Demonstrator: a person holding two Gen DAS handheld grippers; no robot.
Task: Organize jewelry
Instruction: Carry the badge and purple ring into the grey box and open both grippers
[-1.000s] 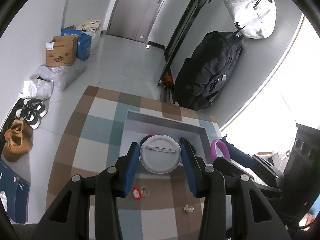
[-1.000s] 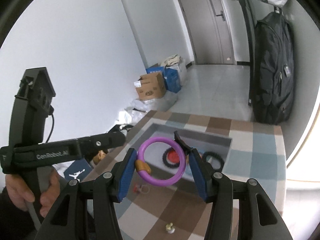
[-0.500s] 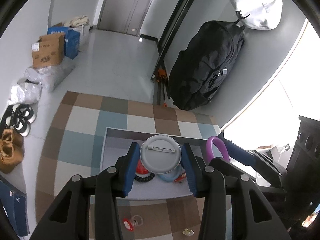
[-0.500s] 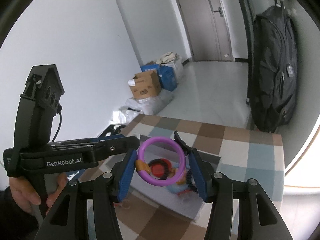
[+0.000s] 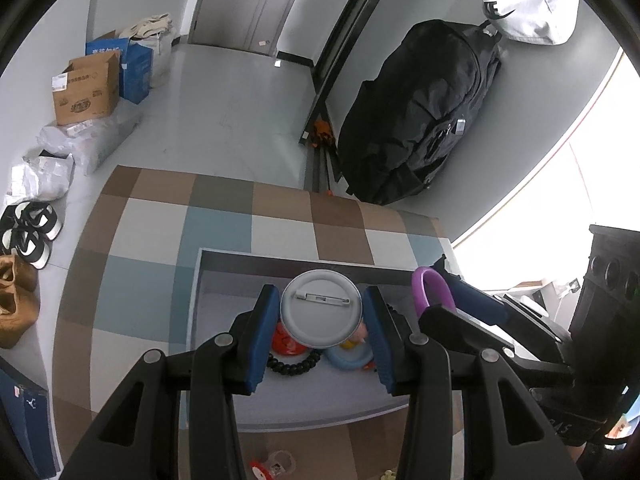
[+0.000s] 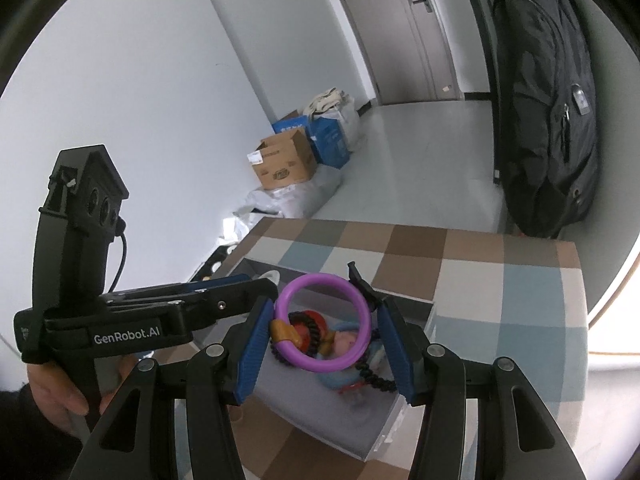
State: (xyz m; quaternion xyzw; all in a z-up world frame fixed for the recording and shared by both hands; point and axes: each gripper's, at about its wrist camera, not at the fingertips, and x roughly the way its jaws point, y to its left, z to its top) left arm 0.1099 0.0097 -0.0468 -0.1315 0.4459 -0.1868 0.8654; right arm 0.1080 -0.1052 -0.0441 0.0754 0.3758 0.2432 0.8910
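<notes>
Now the left tongs (image 5: 321, 322) pinch a round grey pin badge (image 5: 321, 309) by its rim, while the right tongs (image 6: 325, 334) clamp a purple ring (image 6: 323, 323); both hang over the grey tray (image 5: 320, 400) on the checkered surface (image 5: 152, 240). Only the right view shows the hand (image 6: 56, 394) gripping the left tool.

Pale grey floor (image 5: 224, 120); white walls (image 6: 140, 100); grey door (image 5: 248, 0); bright window (image 5: 552, 216).
</notes>
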